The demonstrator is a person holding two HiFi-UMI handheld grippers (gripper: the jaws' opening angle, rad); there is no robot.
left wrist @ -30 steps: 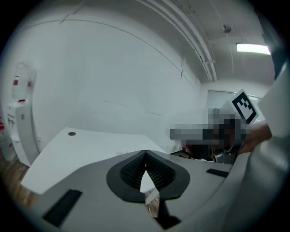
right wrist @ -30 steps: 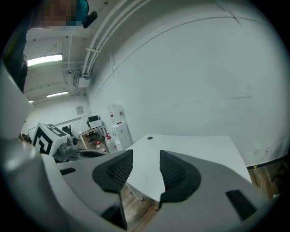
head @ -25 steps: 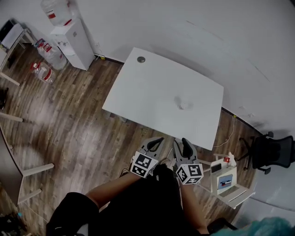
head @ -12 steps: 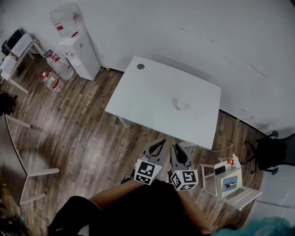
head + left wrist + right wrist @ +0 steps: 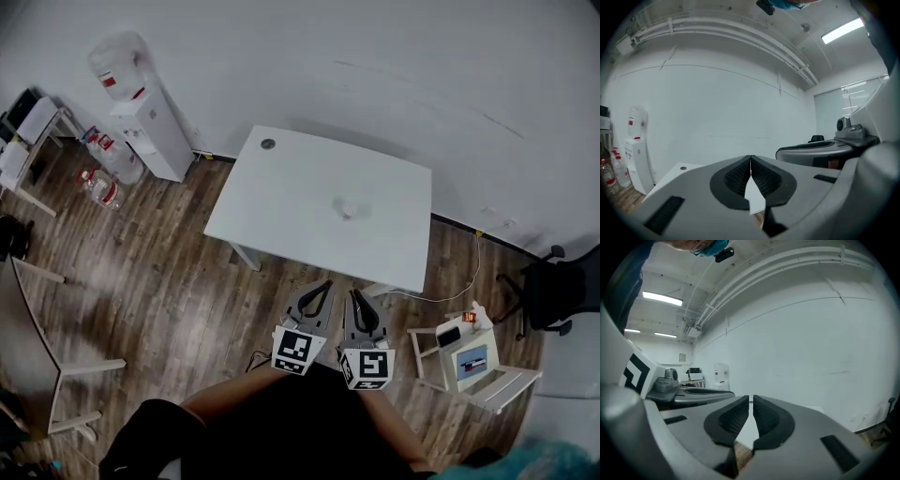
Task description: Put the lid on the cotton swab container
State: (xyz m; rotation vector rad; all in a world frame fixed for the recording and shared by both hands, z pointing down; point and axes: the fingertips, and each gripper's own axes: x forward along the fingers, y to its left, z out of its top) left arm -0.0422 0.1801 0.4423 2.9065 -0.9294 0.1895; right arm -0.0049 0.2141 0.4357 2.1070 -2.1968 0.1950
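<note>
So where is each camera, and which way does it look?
Head view: on the person's head, looking down at the table; arms, left tongs and right tongs show.
Left gripper view: on the left tongs, shut and empty, facing the wall.
Right gripper view: on the right tongs, closing on nothing, facing the wall.
All share the water cooler.

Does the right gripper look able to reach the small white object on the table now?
Probably not yet. The right gripper, jaws closing on nothing, is over the floor, short of the table, and the object lies mid-table. Nothing blocks it.
</note>
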